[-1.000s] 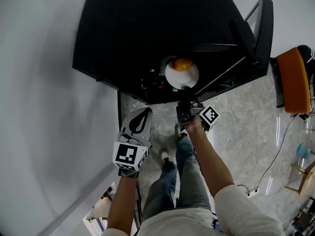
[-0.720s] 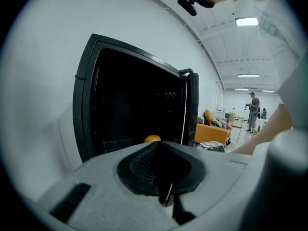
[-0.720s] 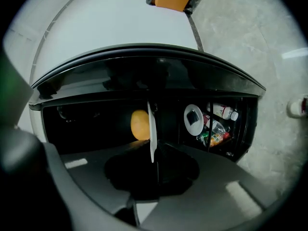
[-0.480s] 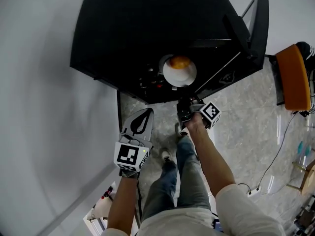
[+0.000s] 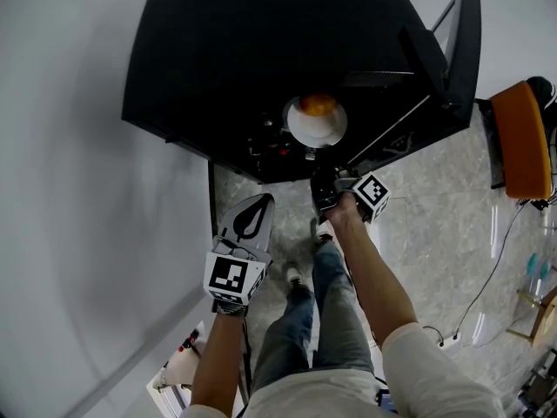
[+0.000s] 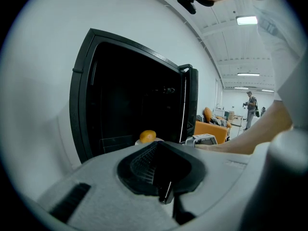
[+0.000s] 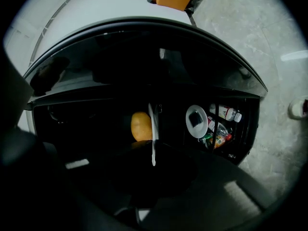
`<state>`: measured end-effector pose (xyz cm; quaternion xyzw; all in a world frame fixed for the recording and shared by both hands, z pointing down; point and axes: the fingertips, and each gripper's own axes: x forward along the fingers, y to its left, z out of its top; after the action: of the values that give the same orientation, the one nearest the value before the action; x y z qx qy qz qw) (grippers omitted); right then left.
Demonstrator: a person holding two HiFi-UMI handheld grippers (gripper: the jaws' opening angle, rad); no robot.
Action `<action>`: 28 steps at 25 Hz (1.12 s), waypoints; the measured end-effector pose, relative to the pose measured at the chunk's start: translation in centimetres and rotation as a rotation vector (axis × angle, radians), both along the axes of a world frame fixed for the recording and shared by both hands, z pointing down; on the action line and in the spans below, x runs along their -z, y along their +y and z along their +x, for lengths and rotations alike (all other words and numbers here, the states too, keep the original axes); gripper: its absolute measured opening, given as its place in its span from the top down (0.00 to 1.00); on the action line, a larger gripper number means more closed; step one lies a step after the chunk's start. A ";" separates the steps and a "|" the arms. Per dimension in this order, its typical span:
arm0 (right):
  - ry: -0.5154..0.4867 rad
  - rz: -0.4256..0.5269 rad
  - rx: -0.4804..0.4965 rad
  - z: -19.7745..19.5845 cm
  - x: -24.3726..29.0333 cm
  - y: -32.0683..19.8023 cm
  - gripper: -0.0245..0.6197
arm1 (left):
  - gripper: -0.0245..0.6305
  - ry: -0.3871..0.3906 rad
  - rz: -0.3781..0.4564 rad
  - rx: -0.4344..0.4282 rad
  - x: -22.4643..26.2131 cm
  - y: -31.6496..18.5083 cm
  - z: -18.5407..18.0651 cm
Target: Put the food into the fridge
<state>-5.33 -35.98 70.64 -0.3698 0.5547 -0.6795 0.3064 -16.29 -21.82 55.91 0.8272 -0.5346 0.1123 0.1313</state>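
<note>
An orange [image 5: 318, 104] lies on a white plate [image 5: 315, 131] inside the open black fridge [image 5: 261, 42]. My right gripper [image 5: 324, 174] reaches to the plate's near rim. In the right gripper view the plate [image 7: 151, 124] shows edge-on as a thin white line. It runs down between the dark jaws of my right gripper [image 7: 153, 163], which are closing on it, and the orange [image 7: 140, 126] is beside it. My left gripper [image 5: 259, 198] hangs back to the left, shut with nothing in it. In its own view the left gripper [image 6: 159, 144] faces the fridge [image 6: 125, 95] and the orange [image 6: 147, 136].
The fridge door [image 5: 461, 50] stands open at the right. Bottles [image 7: 225, 113], cans [image 7: 216, 138] and a round white thing [image 7: 197, 121] sit in the fridge's lower part. An orange seat [image 5: 520, 142] and a cable [image 5: 487, 277] are on the floor at right. A person [image 6: 251, 107] stands far off.
The fridge and plate have slid slightly up and left in the head view. My right gripper stays at the plate's near rim. The left gripper has hardly moved.
</note>
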 end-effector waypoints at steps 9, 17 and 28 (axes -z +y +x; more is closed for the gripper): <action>0.040 -0.006 -0.041 -0.1 0.1 -2.6 0.94 | 0.96 -0.015 -0.012 0.009 -0.6 0.1 -1.0; 0.080 -0.060 -0.048 -0.1 -0.4 -3.5 0.94 | 0.96 -0.016 -0.023 0.015 -1.2 0.2 -1.5; 0.053 -0.057 -0.016 0.3 -0.2 -1.2 0.96 | 0.96 -0.020 -0.021 0.010 -0.8 0.4 -1.5</action>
<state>-5.03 -37.15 70.82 -0.4006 0.5402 -0.6824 0.2865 -17.75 -21.39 56.75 0.8219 -0.5390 0.1255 0.1350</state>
